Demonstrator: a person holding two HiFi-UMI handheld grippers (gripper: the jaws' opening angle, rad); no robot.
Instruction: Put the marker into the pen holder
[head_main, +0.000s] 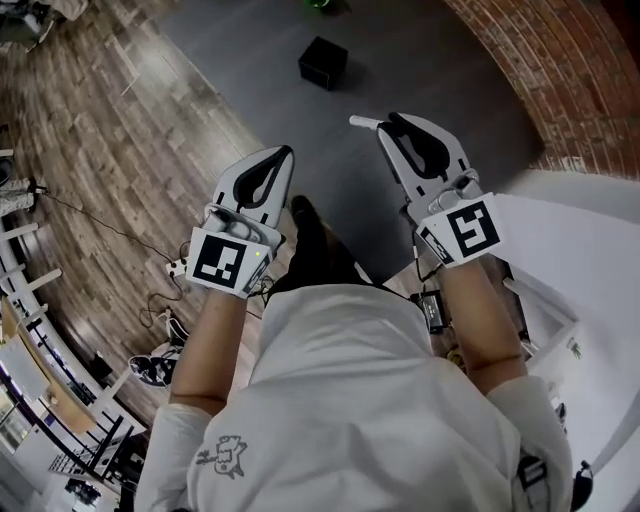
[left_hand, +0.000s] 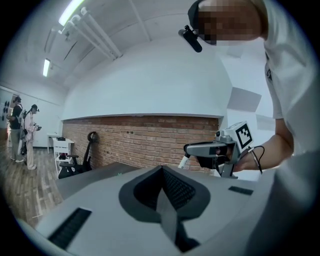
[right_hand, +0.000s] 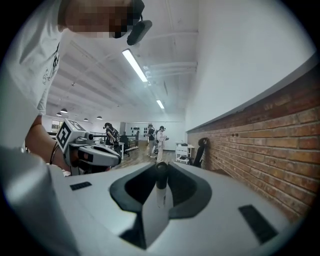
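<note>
Marker (right_hand: 160, 184) sits pinched in the jaws of the right gripper (head_main: 388, 124), aloft; left gripper (head_main: 283, 152) jaws pressed together, empty; advisable to grip firmly and align over the black box (head_main: 322, 62), presumably the holder, before release.
</note>
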